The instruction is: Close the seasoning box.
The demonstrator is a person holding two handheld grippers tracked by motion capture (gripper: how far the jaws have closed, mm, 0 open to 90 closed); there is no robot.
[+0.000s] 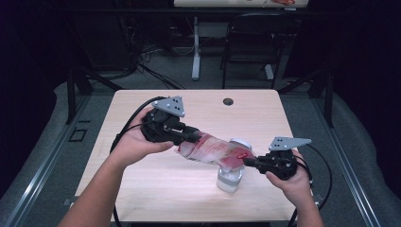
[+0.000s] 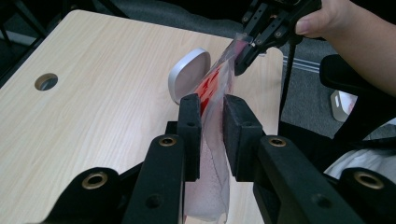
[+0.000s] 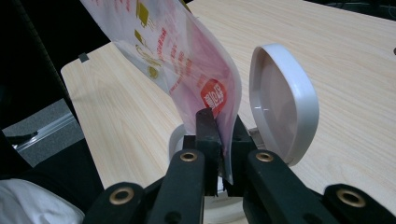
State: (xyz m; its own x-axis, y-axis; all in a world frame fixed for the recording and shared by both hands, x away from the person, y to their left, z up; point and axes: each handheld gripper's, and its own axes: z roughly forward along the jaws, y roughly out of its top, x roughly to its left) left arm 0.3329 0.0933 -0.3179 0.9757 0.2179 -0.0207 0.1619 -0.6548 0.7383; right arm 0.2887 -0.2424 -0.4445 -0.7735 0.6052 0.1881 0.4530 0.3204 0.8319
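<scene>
High view: my left gripper (image 1: 191,136) clamps one end of a red-and-clear plastic pouch (image 1: 213,150); my right gripper (image 1: 250,162) pinches the other end. The pouch hangs slanted between them above a small white container (image 1: 230,178) standing on the table (image 1: 142,189), its lid (image 1: 239,142) flipped up behind. To do this well, I judge the low corner must sit over the container's mouth before I tip further.

Left gripper view: jaws pressed on the pouch (image 2: 212,154) from both sides, the film running up to my right gripper (image 2: 247,56). Lid (image 2: 189,73) just beside the film. Keep this end higher and steady.

Right gripper view: jaws clenched on the pouch's edge (image 3: 205,88), directly over the container, with the open lid (image 3: 285,102) close alongside. Avoid knocking the lid.
</scene>
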